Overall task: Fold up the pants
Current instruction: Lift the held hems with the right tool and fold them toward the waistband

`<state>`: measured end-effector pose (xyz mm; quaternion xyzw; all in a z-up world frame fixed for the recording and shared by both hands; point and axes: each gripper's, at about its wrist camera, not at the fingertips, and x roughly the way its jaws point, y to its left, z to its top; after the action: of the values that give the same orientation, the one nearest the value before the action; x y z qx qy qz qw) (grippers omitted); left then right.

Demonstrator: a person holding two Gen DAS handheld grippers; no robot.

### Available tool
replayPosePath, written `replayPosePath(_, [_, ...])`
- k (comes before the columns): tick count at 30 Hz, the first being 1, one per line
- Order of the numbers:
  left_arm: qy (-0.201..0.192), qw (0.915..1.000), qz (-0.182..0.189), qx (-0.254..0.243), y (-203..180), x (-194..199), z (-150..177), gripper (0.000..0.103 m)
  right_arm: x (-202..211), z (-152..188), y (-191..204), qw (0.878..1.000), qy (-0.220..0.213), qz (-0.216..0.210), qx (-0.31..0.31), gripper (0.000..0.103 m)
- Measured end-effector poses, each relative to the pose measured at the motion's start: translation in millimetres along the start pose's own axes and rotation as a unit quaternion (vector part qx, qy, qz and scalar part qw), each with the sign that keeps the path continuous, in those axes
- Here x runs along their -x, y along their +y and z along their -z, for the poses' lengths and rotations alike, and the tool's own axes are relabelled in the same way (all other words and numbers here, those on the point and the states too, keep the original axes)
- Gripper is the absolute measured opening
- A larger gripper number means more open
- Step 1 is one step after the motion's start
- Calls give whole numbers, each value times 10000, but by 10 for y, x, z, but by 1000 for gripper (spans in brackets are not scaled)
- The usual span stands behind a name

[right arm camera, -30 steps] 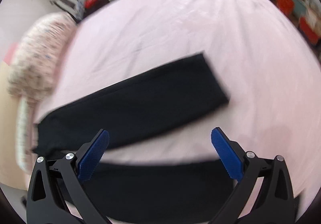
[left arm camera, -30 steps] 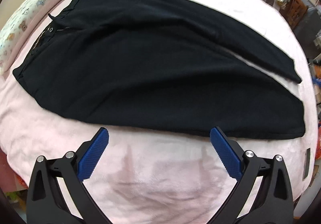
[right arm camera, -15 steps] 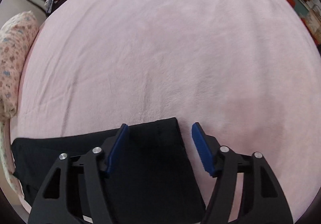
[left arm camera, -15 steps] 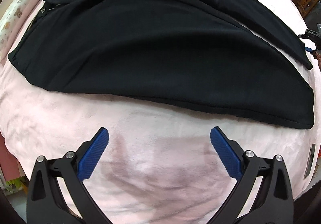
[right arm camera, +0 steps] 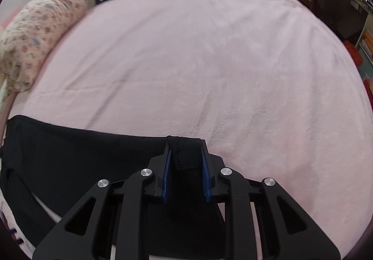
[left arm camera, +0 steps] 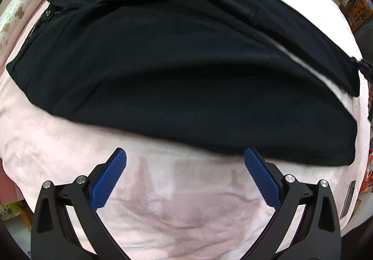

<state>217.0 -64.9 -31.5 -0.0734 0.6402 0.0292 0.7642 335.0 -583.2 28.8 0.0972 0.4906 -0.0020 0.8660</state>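
The pants [left arm camera: 186, 69] lie flat on the bed [right arm camera: 209, 62], legs apart, no fold made. The right claw [right arm camera: 186, 166] is clamped on a hem; the left claw [left arm camera: 185, 166] hangs spread, empty.

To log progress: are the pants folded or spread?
Spread: the black pants lie flat on the bed, both legs apart; right claw pinches one hem.

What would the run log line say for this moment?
stage: first grasp | right gripper: shut on pants hem | left gripper: open, above blanket | pants: flat
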Motion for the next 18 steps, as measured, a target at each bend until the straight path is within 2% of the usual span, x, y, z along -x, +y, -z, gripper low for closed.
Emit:
replayPosePath(3, [-142, 9999, 0, 89, 16, 97, -169, 101, 391, 229, 141, 9981, -295, -143, 529, 23])
replayPosePath(4, [-205, 9997, -18, 140, 23, 141, -246, 101, 403, 153, 135, 9972, -309, -161, 669, 23])
replayPosePath(5, [-250, 9995, -22, 168, 31, 168, -295, 101, 517, 271, 175, 9960, -310, -194, 817, 23])
replayPosePath(6, [-295, 9994, -34, 188, 32, 203, -342, 101, 601, 382, 235, 9945, -253, -208, 998, 23])
replayPosePath(7, [-365, 9991, -42, 198, 29, 254, -409, 101, 609, 328, 212, 9929, -185, -222, 1155, 23])
replayPosePath(10, [-513, 9984, -93, 205, 66, 327, -435, 101, 717, 594, 350, 9873, 46, -234, 1574, 23])
replayPosePath(14, [-678, 9970, -233, 293, 167, 502, -640, 101, 788, 956, 514, 9854, 285, -259, 1656, 23])
replayPosePath(15, [-724, 9964, -305, 325, 170, 524, -694, 101, 761, 958, 499, 9859, 316, -252, 1626, 23])
replayPosePath(16, [-765, 9959, -346, 334, 268, 508, -611, 101, 752, 974, 512, 9864, 330, -241, 1592, 23])
replayPosePath(18, [-919, 9948, -326, 304, 302, 616, -775, 101, 765, 1004, 520, 9883, 350, -248, 1461, 23])
